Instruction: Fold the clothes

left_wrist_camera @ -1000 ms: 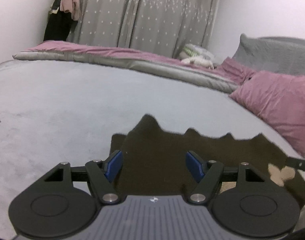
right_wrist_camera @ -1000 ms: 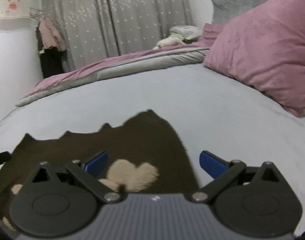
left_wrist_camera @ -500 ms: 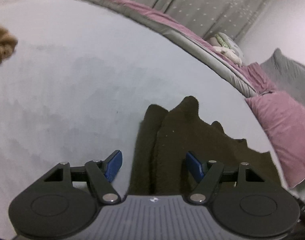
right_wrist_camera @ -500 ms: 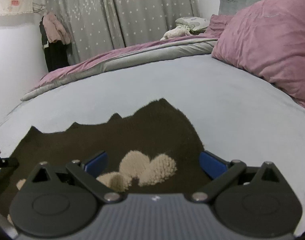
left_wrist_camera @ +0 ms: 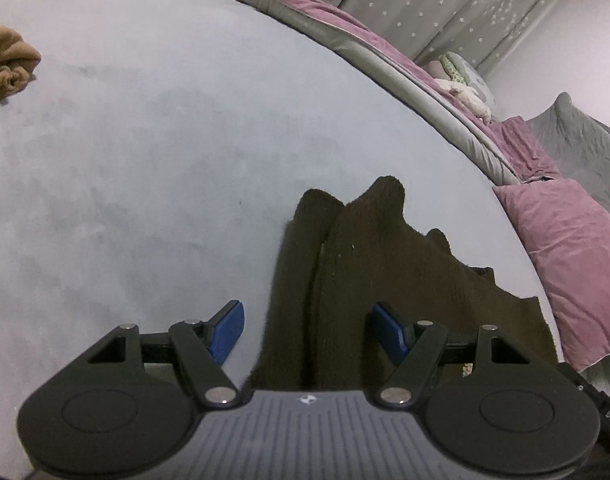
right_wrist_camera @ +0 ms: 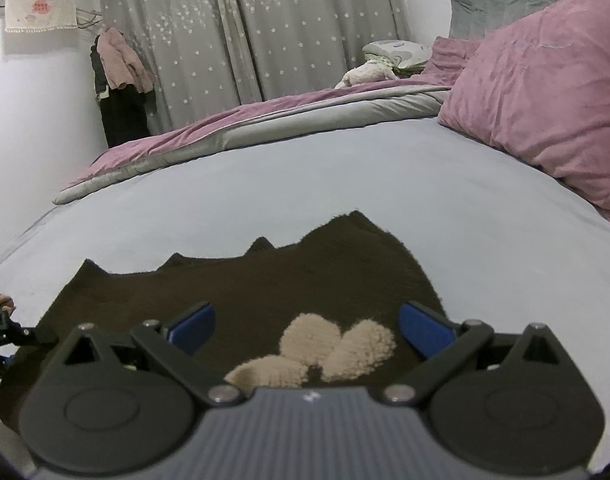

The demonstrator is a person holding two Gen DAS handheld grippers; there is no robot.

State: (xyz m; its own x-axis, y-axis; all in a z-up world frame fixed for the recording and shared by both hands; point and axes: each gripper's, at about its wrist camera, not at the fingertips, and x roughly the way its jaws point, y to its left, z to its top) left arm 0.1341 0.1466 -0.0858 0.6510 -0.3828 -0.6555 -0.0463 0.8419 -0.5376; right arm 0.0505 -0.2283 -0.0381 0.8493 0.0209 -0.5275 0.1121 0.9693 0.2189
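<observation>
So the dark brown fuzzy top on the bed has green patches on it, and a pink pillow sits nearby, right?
Not quite: the patches on the dark brown fuzzy top are beige, not green, as the right wrist view shows. The top does lie on the bed, with the pink pillow nearby.

Since a second ago the left gripper point(left_wrist_camera: 307, 330) has rolled and shifted toward the dark brown garment's point(left_wrist_camera: 369, 280) nine o'clock edge, tilting its view, while a tan cloth point(left_wrist_camera: 7, 64) has entered at ten o'clock.
</observation>
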